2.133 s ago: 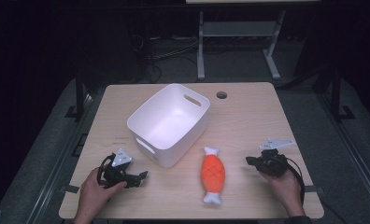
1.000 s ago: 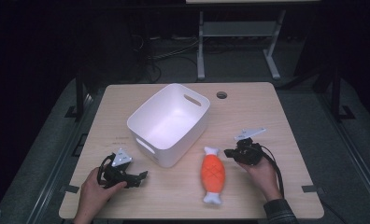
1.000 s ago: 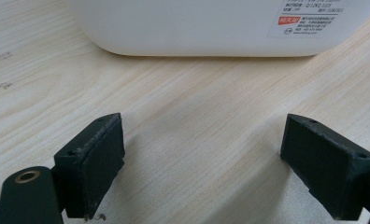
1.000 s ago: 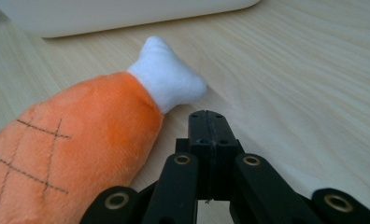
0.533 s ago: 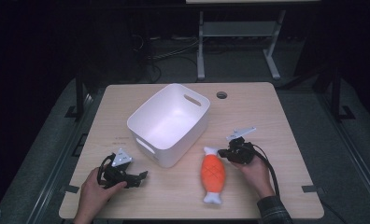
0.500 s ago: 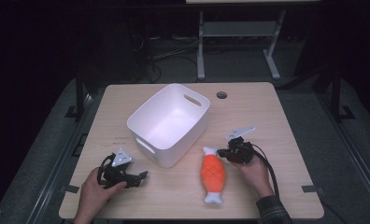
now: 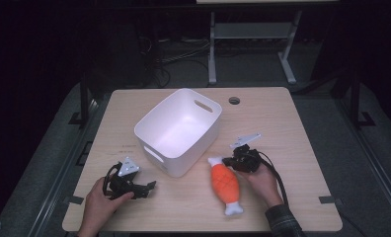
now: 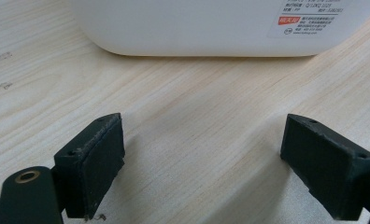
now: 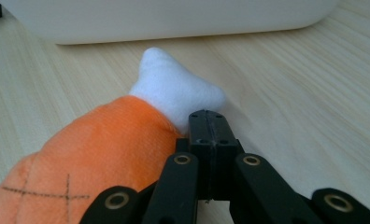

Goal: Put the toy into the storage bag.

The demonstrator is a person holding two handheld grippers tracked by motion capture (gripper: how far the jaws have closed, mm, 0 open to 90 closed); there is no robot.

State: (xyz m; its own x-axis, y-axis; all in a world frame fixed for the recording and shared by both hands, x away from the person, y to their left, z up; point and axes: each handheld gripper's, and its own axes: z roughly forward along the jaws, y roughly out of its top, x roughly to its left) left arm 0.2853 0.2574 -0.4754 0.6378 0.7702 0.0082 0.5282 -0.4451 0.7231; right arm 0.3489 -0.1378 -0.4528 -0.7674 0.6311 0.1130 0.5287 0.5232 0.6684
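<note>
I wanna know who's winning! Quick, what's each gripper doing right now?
Left gripper: open, holding nothing, resting on the table.
Right gripper: jaws shut, empty, tip beside the orange plush toy.

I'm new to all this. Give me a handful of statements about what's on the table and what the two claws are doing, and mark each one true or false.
1. The white bin has nothing in it. True.
2. The orange plush toy lies inside the bin. False: it lies on the table, beside the bin.
3. The left claw is open, with bare table between its jaws. True.
4. The right claw is wide open. False: its jaws are shut together, at the toy's white end.
5. The left claw grips the bin's rim. False: it rests apart from the bin.
</note>
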